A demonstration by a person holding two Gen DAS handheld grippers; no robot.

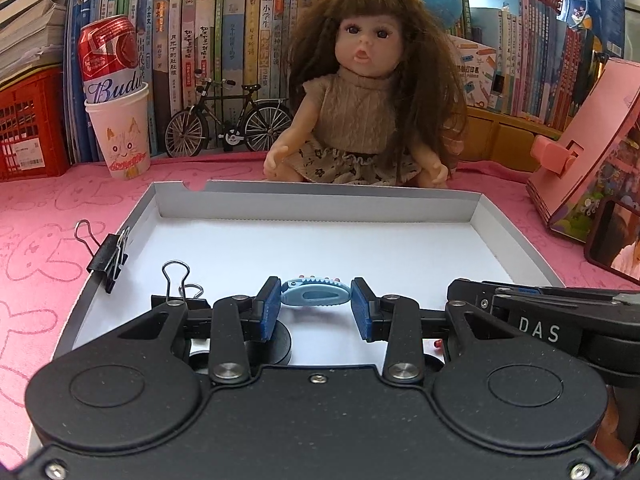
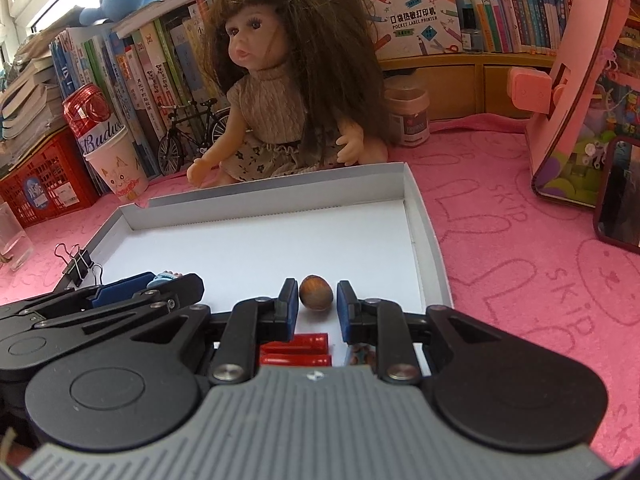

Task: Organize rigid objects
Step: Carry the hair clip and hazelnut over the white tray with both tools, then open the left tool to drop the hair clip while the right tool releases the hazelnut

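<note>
A shallow white cardboard tray (image 1: pixel 316 202) lies on the pink cloth. My left gripper (image 1: pixel 316 307) is shut on a small light-blue oval clip (image 1: pixel 315 299), held low over the tray's near part; the clip (image 2: pixel 164 277) also shows in the right wrist view. My right gripper (image 2: pixel 317 305) is down on the tray (image 2: pixel 424 232) floor by its right wall. A brown egg-shaped nut (image 2: pixel 316 293) rests between its blue pads (image 2: pixel 343 308), with a thin gap on the right side. Red cylinders (image 2: pixel 296 354) lie under that gripper.
A black binder clip (image 1: pixel 108 256) sits on the tray's left rim and another (image 1: pixel 180 280) inside it. Behind the tray are a doll (image 1: pixel 360 120), a can in a paper cup (image 1: pixel 116 120), a model bicycle (image 1: pixel 228 120), a red crate (image 1: pixel 28 128); at right a pink stand (image 1: pixel 580 152) and a phone (image 2: pixel 620 192).
</note>
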